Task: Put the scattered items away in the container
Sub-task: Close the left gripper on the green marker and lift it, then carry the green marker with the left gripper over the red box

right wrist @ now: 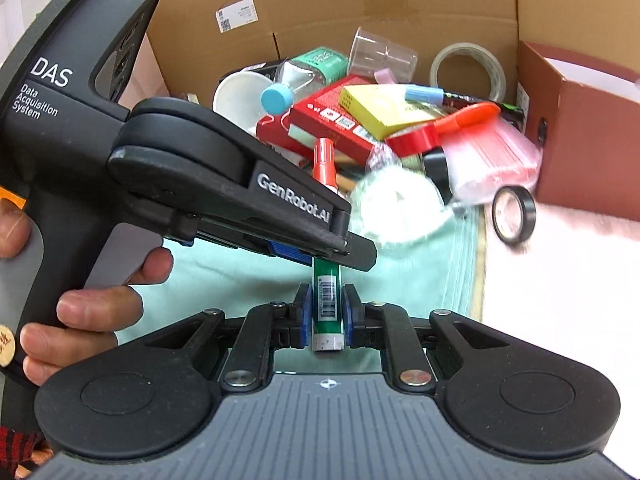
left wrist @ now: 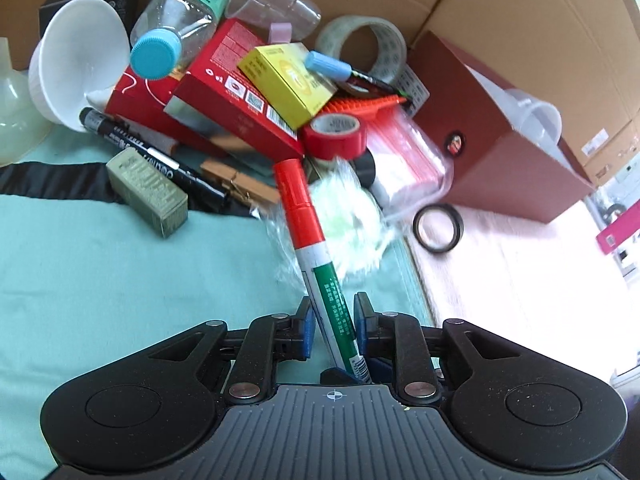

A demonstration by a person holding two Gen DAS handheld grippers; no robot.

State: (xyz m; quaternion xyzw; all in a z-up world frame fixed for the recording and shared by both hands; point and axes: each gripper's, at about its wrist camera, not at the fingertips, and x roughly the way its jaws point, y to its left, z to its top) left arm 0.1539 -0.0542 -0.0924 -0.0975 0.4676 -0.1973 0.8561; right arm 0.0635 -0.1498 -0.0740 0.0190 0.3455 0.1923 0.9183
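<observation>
A marker with a red cap and green barrel [left wrist: 316, 256] lies between the fingers of my left gripper [left wrist: 333, 312]; the blue pads stand slightly apart from it on the right side. In the right wrist view my right gripper [right wrist: 326, 312] is shut on the marker's green tail end [right wrist: 327, 300], while the left gripper's body [right wrist: 224, 176] crosses over the marker from the left. The marker points at a pile of scattered items: red boxes [left wrist: 224, 100], a yellow box [left wrist: 288, 80], a red tape roll [left wrist: 334, 134], a bottle [left wrist: 172, 32].
A brown cardboard box [left wrist: 500, 8] forms the backdrop. A dark red box [left wrist: 492, 132] stands at right. A black tape ring [left wrist: 438, 228], a wrapped green-white ball [left wrist: 348, 220], a white cup [left wrist: 76, 60], an olive box [left wrist: 148, 192] and a black marker [left wrist: 152, 148] lie around.
</observation>
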